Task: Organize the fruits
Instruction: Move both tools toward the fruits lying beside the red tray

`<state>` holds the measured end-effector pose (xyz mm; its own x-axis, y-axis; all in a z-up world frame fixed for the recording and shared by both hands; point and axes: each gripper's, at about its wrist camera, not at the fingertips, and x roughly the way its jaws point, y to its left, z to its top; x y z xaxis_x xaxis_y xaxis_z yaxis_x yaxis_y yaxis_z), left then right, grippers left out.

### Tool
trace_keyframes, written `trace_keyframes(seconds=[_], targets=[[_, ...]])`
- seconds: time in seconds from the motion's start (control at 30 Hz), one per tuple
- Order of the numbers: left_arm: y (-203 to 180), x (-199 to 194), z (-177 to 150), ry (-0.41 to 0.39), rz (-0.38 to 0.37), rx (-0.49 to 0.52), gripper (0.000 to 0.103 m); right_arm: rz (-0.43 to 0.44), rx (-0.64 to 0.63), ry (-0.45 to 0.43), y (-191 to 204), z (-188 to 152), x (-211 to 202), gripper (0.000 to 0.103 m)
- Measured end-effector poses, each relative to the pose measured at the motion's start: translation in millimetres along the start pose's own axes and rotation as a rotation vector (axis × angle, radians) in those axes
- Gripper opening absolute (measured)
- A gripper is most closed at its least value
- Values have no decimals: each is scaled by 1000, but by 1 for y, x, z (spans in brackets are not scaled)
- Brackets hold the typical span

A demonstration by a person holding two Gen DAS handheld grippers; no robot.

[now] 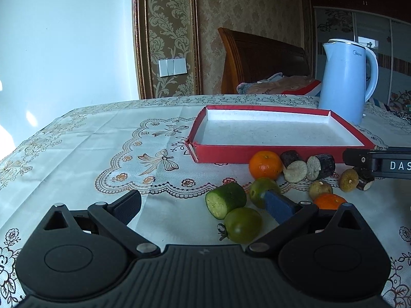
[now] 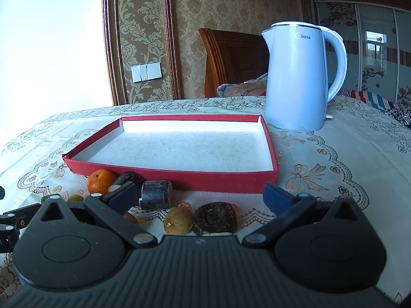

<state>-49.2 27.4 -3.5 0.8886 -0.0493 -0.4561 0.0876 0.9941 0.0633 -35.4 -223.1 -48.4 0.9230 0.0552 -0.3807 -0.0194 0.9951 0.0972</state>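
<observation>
The left tool [image 1: 205, 205] hangs low over the surface [image 1: 102, 133] with its fingers spread wide and nothing between them. In its view the fruit lies ahead and to the right of its centre line: a cut cucumber piece [image 1: 226, 199], long axis slanting from near-left to far-right with the pale cut face turned toward the camera, and just beside it two green tomatoes [image 1: 242, 224], the farther one partly hidden behind the tool's blue right pad. Beyond them, close to the near wall of the red tray [image 1: 269, 155], sit an orange mandarin [image 1: 265, 164] and two dark-skinned cut sugarcane pieces [image 1: 321, 166]; a second orange fruit and two small brownish round fruits lie farther right.

The tray is empty, near the middle of the surface, with a pale blue kettle [image 2: 295, 77] behind its far right corner.

The right tool [image 2: 200, 196] is likewise spread open and empty. A brownish round fruit [image 2: 178, 220] and a dark cut piece [image 2: 215, 217] lie directly between its fingers, just short of the tray's near wall.

As I judge it, no fruit has been moved yet. The right tool is better lined up, its targets dead ahead; the left would need to shift rightward to straddle the cucumber across its short axis.
</observation>
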Motion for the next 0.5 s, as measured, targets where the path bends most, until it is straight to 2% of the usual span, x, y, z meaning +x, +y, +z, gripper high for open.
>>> trace_keyframes(seconds=[0.2,0.5], targets=[[5,11,0,63,6,-25,103,0,-10,6,2,0,1,103],[2,11,-1,69,-24,-8,103,-5,-3,20,1,-1,3,103]])
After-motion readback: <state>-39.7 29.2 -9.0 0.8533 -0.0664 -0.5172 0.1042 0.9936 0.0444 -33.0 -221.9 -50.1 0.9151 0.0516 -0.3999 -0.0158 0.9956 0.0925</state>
